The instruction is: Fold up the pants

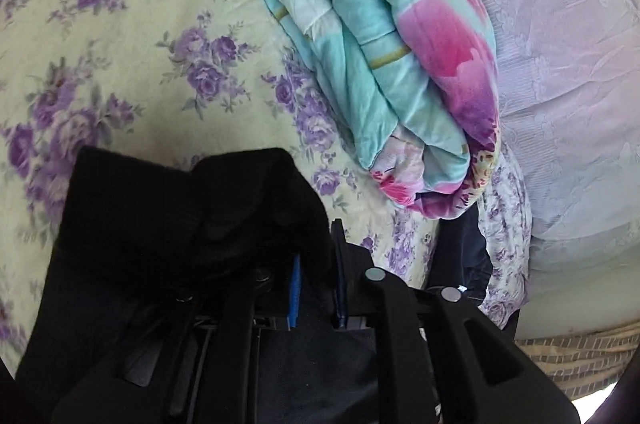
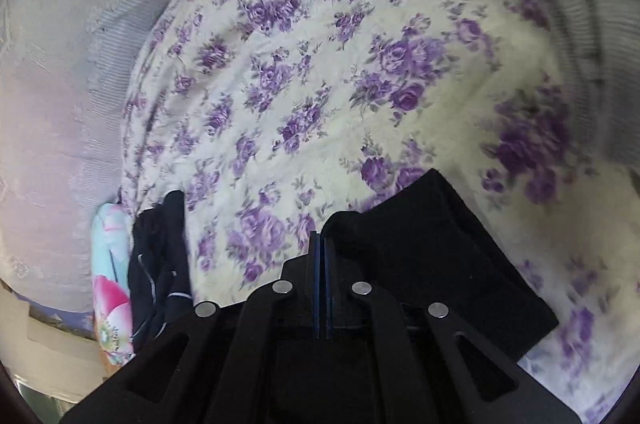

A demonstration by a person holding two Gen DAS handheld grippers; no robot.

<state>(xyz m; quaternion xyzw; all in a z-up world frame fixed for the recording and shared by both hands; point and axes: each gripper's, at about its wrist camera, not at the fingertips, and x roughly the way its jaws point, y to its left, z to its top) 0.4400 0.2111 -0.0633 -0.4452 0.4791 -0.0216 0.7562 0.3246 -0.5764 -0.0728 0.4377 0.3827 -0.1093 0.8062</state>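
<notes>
Both my claws tilt down over the flowered sheet (image 2: 360, 71). My left gripper (image 1: 316, 244) pinches the black pants (image 1: 192, 207), and my right gripper (image 2: 320, 244) is closed tight with the pants (image 2: 432, 244) draped just right of it.

We can't see the left gripper's (image 1: 316, 264) fingertips: black pants (image 1: 192, 216) drape over them. Pants run off the bottom edge in both wrist views. Sheet (image 2: 520, 151) at right is motion-blurred. Quilt (image 2: 112, 272) is cut by the frame edge; the dark garment (image 2: 160, 264) beside it is unidentifiable.
</notes>
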